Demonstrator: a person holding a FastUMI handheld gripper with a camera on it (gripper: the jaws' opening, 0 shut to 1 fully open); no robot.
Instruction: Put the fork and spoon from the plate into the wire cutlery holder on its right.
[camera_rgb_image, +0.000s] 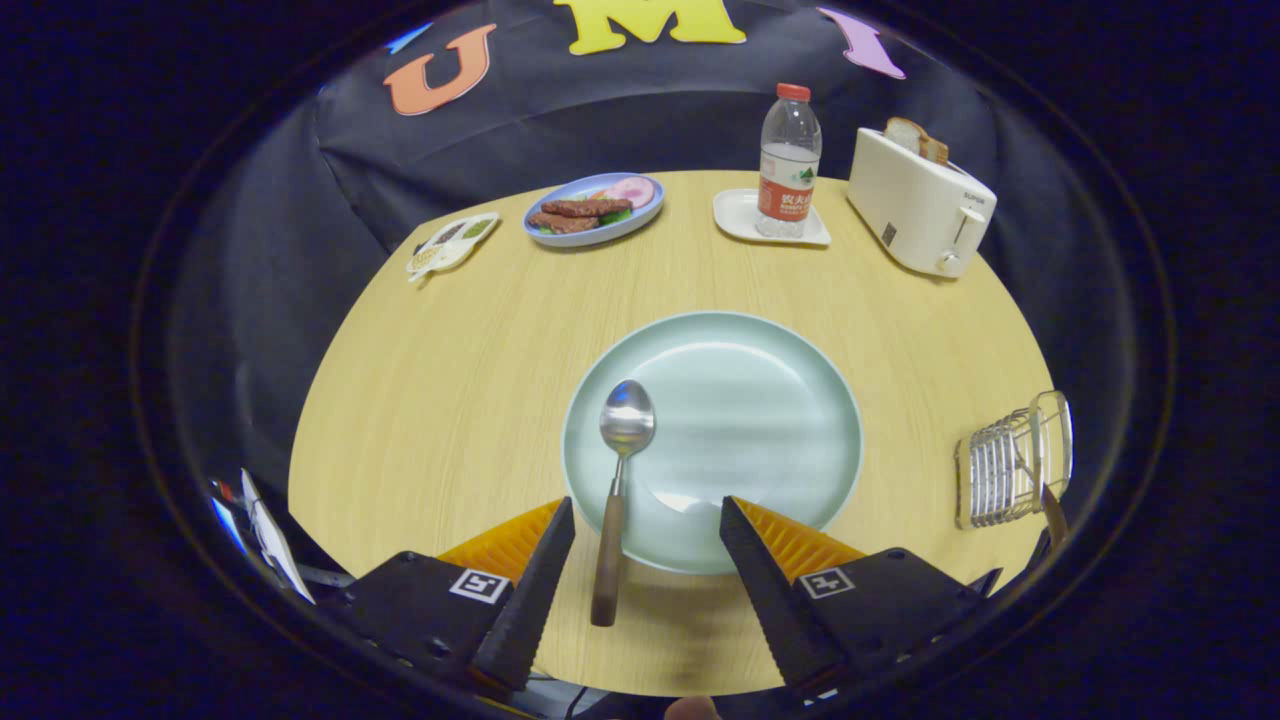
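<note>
The gripper (648, 530) stood wide open, holding nothing, with the spoon (618, 480) lying between its fingers, bowl on the plate (760, 400) and handle over the rim toward the tabletop's (450, 380) near edge. The wire cutlery holder (1005, 465) sat by the right edge.
</note>
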